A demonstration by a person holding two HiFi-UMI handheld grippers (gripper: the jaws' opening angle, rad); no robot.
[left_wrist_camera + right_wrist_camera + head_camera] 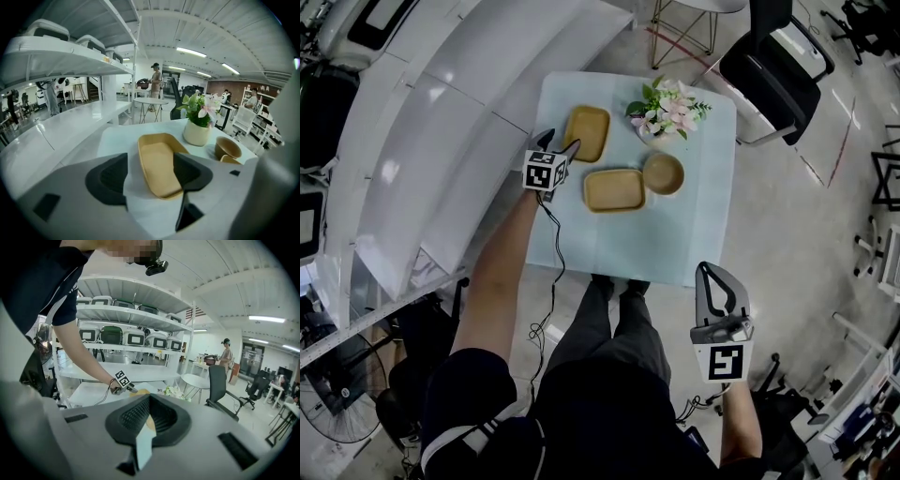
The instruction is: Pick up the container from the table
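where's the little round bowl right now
In the head view the round bowl sits on the right side of the table, just below the flower pot in the picture and beside the nearer rectangular tray.

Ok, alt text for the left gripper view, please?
The left hand-held gripper has its jaws apart, a tan oblong container showing between them on a pale blue table. Behind it sit a potted flower arrangement and a tan bowl; white shelving runs along the left.
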